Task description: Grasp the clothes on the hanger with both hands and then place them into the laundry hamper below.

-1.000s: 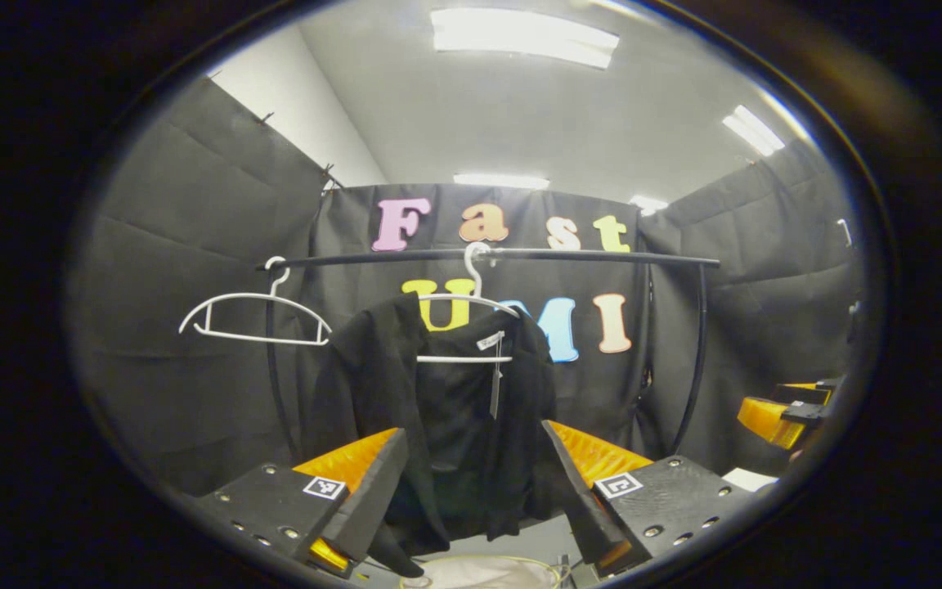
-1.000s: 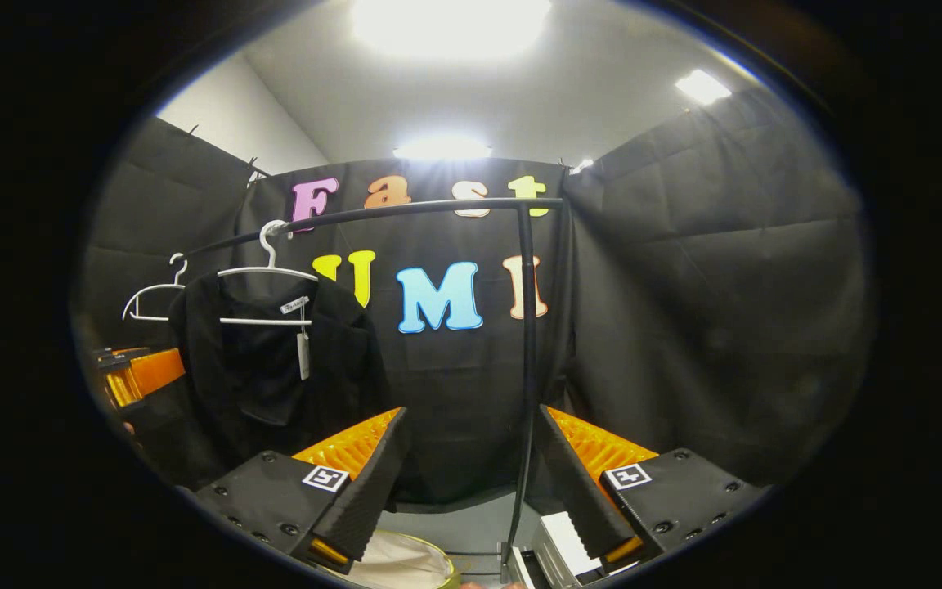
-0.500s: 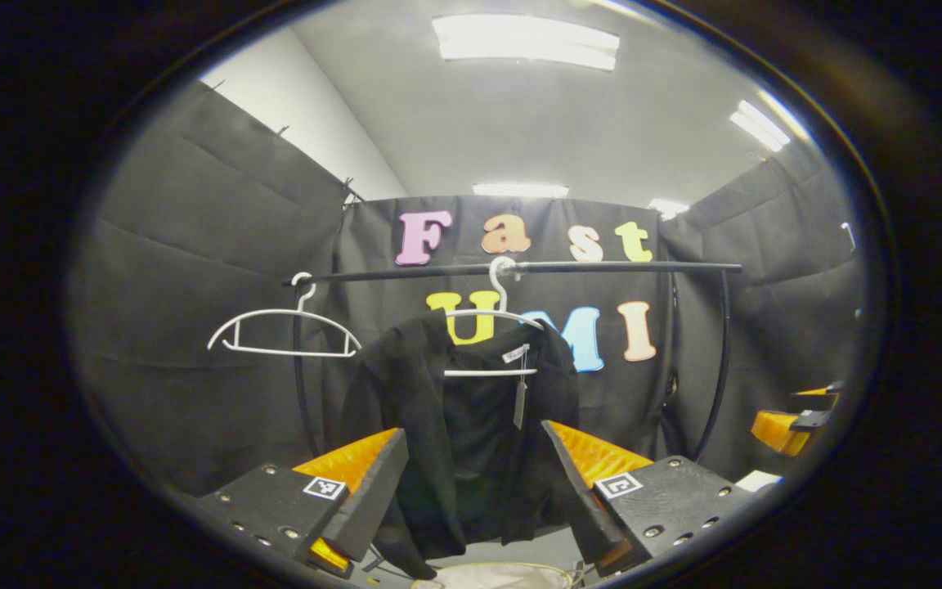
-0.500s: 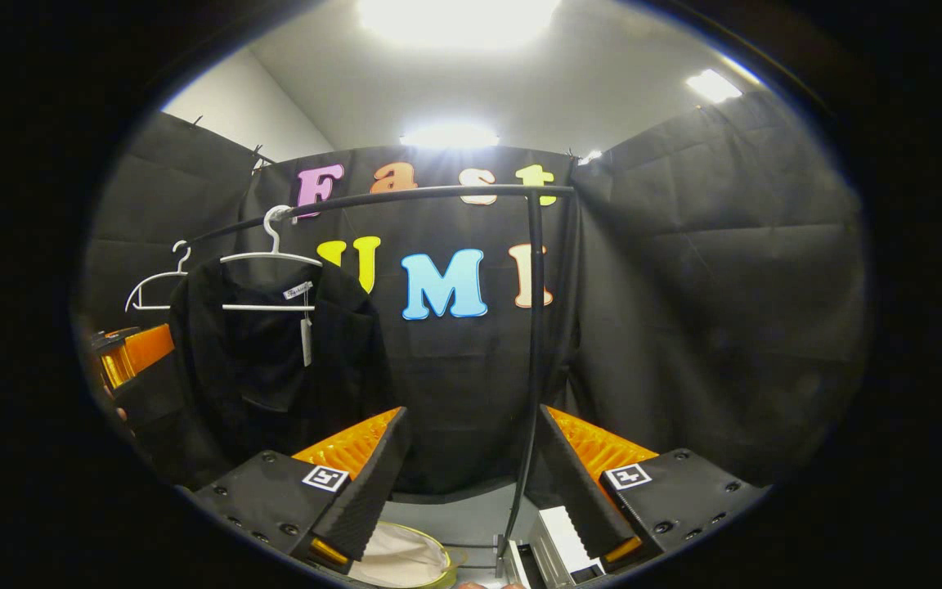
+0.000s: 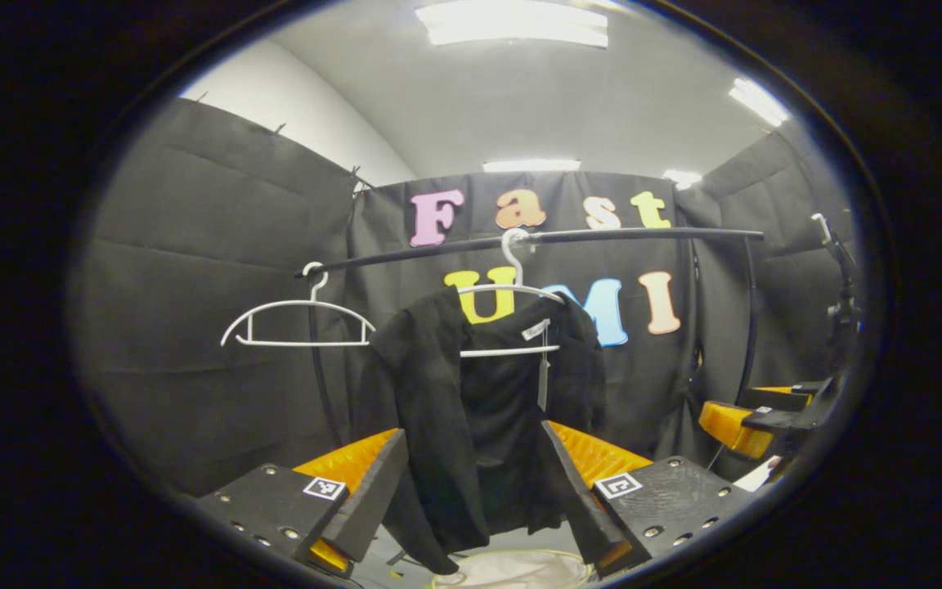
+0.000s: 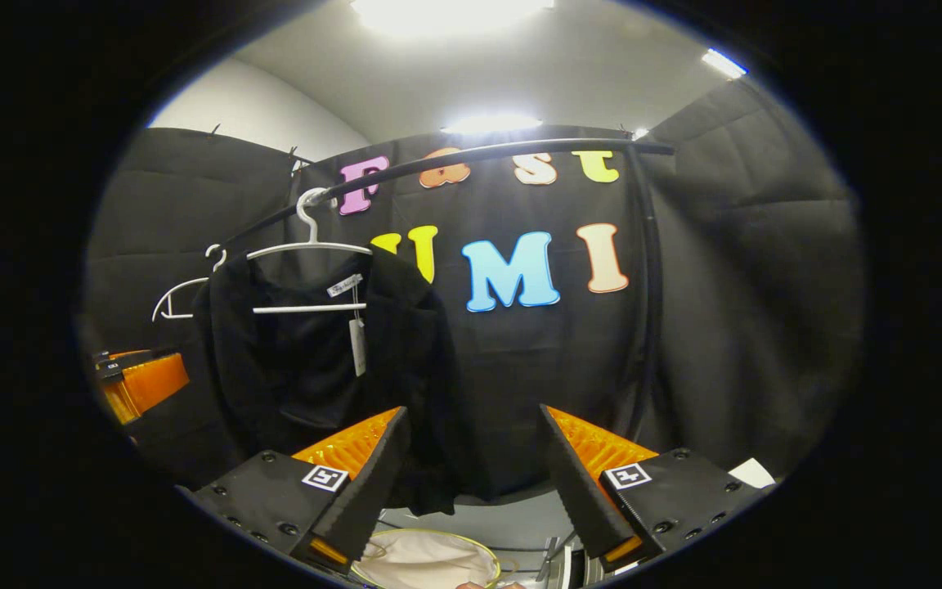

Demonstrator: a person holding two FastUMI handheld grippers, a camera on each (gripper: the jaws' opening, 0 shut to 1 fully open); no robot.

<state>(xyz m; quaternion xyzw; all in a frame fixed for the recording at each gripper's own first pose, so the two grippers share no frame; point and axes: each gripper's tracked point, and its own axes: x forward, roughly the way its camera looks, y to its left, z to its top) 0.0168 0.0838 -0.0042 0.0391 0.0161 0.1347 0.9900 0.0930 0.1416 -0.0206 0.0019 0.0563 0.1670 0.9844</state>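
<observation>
In the left gripper view the left tongs point(image 5: 471, 491) stand released, jaws spread wide with nothing between them, pointing level and slightly upward toward the black garment point(image 5: 479, 409), which hangs framed in the gap but well beyond the tips. In the right gripper view the right tongs point(image 6: 471, 491) are likewise spread apart and empty, aimed at the booth wall to the right of the garment point(image 6: 316, 360), so the cloth sits off to the left of their line.

Each view catches the other tool at its margin: the right tongs point(image 5: 753, 413) appear at the far right edge of the left gripper view, the left tongs point(image 6: 140, 380) at the far left edge of the right gripper view, both at about the height of the garment's lower half.

The garment hangs with its long axis vertical, collar up, open front facing the cameras, a white tag point(image 6: 356, 343) dangling inside the neck. It sits on a white hanger point(image 5: 512, 315) hooked over the black rail point(image 5: 602, 236). A second, bare white hanger point(image 5: 299, 323) hangs nearer the rail's left end.

Below the tongs, the rim of the laundry hamper point(image 6: 430, 560) with its pale lining shows at the bottom of both views, under the garment's hem.
</observation>
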